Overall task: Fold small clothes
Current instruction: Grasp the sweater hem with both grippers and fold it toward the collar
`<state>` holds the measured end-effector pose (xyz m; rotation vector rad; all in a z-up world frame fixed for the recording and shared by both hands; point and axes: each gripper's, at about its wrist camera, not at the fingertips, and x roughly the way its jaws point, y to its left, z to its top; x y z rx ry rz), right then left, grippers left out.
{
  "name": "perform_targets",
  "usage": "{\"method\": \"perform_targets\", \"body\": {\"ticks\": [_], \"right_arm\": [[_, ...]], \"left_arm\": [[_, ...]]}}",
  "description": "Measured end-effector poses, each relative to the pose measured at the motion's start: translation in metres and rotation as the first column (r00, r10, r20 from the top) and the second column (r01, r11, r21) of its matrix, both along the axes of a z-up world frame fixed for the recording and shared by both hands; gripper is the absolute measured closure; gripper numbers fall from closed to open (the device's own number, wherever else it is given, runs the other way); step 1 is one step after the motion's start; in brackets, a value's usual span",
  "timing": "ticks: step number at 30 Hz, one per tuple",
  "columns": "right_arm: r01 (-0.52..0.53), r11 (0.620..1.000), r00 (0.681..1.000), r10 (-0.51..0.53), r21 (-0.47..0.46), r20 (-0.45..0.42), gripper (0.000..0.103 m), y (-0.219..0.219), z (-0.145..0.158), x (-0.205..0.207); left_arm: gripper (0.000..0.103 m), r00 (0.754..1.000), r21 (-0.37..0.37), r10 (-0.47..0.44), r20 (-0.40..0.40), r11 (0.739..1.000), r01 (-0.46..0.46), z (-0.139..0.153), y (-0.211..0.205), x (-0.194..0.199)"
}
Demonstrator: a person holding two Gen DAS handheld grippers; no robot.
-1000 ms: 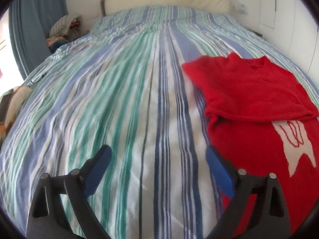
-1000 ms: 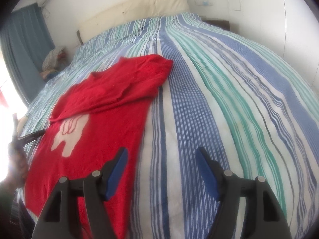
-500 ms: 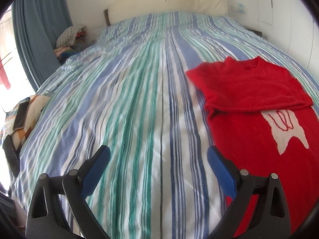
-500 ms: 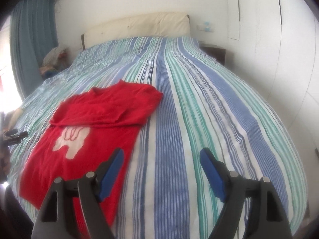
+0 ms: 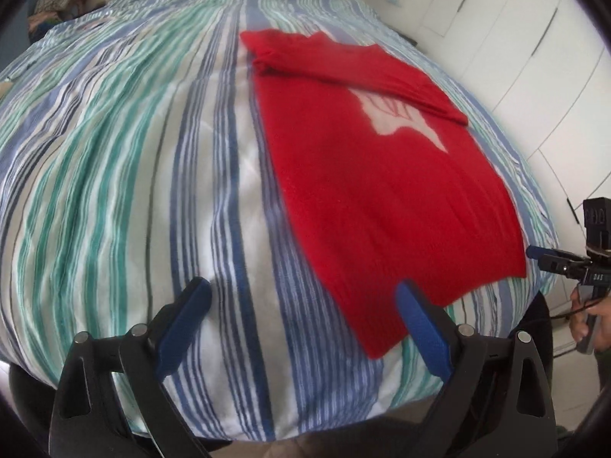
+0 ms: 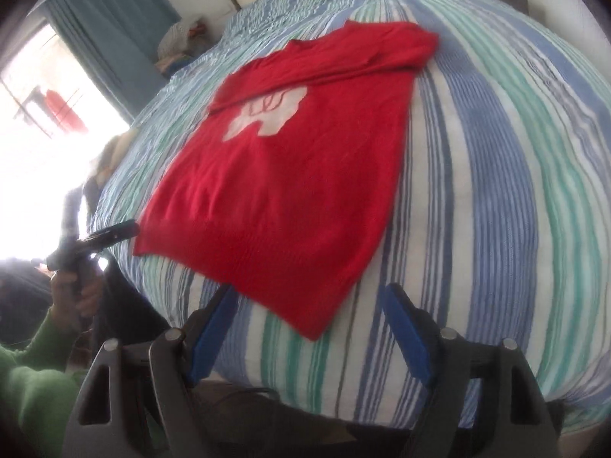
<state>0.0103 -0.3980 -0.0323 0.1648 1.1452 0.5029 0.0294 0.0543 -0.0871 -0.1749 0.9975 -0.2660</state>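
A small red sweater with a white motif lies flat on the striped bed, its sleeves folded across the chest. In the right wrist view the sweater lies ahead, its hem corner between my fingers' line. My left gripper is open and empty, held near the bed's foot by the hem's left corner. My right gripper is open and empty, just short of the hem's right corner. The right gripper also shows at the right edge of the left wrist view, and the left one in the right wrist view.
The striped bedspread covers the whole bed. A pile of clothes sits at the far left by the blue curtain. White wardrobe doors stand to the right. The bed's foot edge is just below both grippers.
Both grippers have pulled back and down to the foot of the bed, toward the sweater's hem corners. The sweater has not moved. Both stay open.
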Motion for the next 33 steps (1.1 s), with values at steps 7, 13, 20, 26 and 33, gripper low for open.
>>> {"method": "perform_targets", "body": {"ticks": [7, 13, 20, 26, 33], "right_arm": [[0.087, 0.97, 0.99, -0.059, 0.226, -0.131, 0.044, -0.005, -0.034, 0.008], [0.101, 0.976, 0.991, -0.083, 0.193, -0.101, 0.098, -0.005, -0.016, 0.01], [0.159, 0.931, 0.977, -0.195, 0.328, 0.081, 0.098, -0.027, 0.047, 0.081], [0.249, 0.916, 0.937, -0.31, 0.314, 0.162, 0.098, -0.025, 0.057, 0.217], [0.355, 0.911, 0.909, -0.389, 0.21, 0.148, 0.098, -0.009, 0.031, 0.35]], "left_arm": [[0.086, 0.998, -0.017, -0.028, -0.057, 0.999, 0.028, -0.003, -0.01, 0.015], [0.099, 0.995, -0.208, 0.024, -0.098, 0.977, -0.044, 0.02, 0.018, 0.026], [0.099, 0.995, -0.303, 0.093, 0.025, 0.95, -0.081, 0.071, 0.038, 0.125], [0.099, 0.986, -0.287, 0.167, -0.005, 0.944, -0.161, 0.071, 0.044, 0.273], [0.095, 0.96, -0.182, 0.262, -0.098, 0.944, -0.276, 0.044, 0.044, 0.366]]}}
